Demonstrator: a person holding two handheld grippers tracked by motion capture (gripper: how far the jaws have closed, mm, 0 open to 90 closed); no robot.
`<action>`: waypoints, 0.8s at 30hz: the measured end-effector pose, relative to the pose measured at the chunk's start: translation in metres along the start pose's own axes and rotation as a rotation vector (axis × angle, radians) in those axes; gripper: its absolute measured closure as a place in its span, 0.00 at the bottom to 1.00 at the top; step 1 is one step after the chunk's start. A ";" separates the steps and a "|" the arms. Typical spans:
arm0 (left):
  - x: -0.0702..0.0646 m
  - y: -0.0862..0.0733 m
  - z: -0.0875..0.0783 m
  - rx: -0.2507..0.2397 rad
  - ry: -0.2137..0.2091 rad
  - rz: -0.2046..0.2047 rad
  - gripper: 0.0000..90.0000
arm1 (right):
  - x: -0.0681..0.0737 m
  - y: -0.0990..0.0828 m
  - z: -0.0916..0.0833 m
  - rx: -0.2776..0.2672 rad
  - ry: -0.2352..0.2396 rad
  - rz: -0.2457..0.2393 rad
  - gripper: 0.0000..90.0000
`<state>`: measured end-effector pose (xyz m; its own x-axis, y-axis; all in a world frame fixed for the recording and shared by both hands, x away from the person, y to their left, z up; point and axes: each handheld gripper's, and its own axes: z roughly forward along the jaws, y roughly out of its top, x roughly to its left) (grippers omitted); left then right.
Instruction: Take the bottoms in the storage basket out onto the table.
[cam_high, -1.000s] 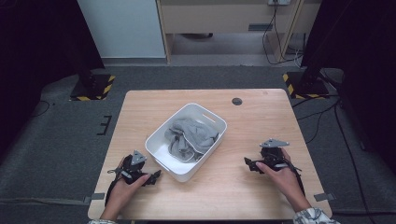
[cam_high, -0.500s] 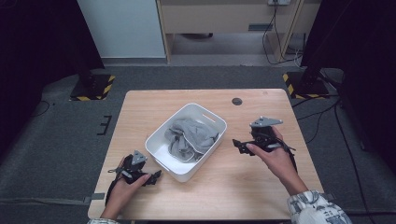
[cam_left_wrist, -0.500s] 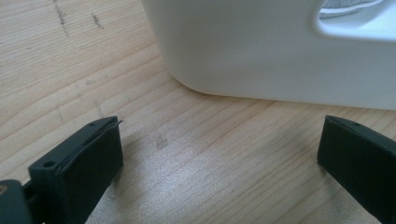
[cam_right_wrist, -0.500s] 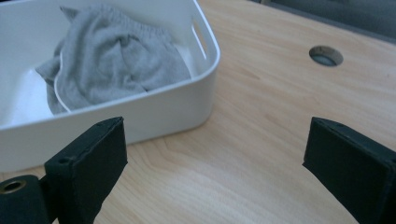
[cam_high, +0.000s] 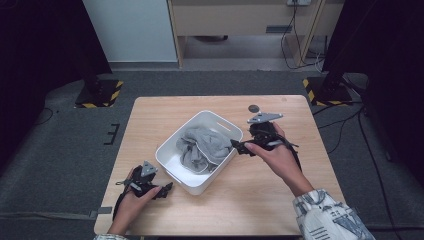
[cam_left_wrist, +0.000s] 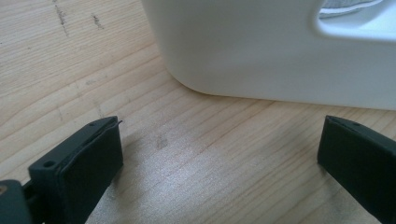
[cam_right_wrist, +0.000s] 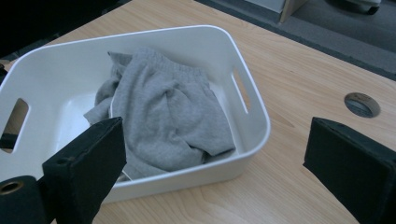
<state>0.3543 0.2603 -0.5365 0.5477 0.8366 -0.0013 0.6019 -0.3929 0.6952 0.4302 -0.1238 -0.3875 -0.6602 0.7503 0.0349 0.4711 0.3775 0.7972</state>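
A white plastic basket stands slantwise mid-table with a crumpled grey garment inside. In the right gripper view the basket lies close ahead and the grey garment fills its near half. My right gripper hovers open just past the basket's right rim, jaws wide apart with nothing between them. My left gripper rests open on the table at the basket's near-left corner. Its own view puts the basket wall right ahead of the gripper.
A round grommet sits in the wooden table near its far edge, also seen as a grey disc. Bare wood lies to the right and front of the basket. Dark floor and stands surround the table.
My right gripper has lifted from the table's right front and moved forward and left to the basket's right rim. The left gripper has stayed put.
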 end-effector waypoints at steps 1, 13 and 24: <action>0.000 0.000 0.000 0.000 0.000 0.000 0.00 | 0.002 0.004 0.003 0.006 0.001 -0.004 0.06; 0.000 0.000 0.000 -0.001 0.000 -0.002 0.00 | 0.025 0.040 0.032 0.028 0.018 -0.046 0.06; 0.000 0.000 0.000 -0.001 0.000 0.000 0.00 | 0.044 0.063 0.062 0.051 0.031 -0.068 0.07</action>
<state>0.3544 0.2602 -0.5366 0.5476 0.8367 -0.0016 0.6013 -0.3922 0.6962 0.4672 -0.0330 -0.3731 -0.7088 0.7054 0.0006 0.4530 0.4546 0.7669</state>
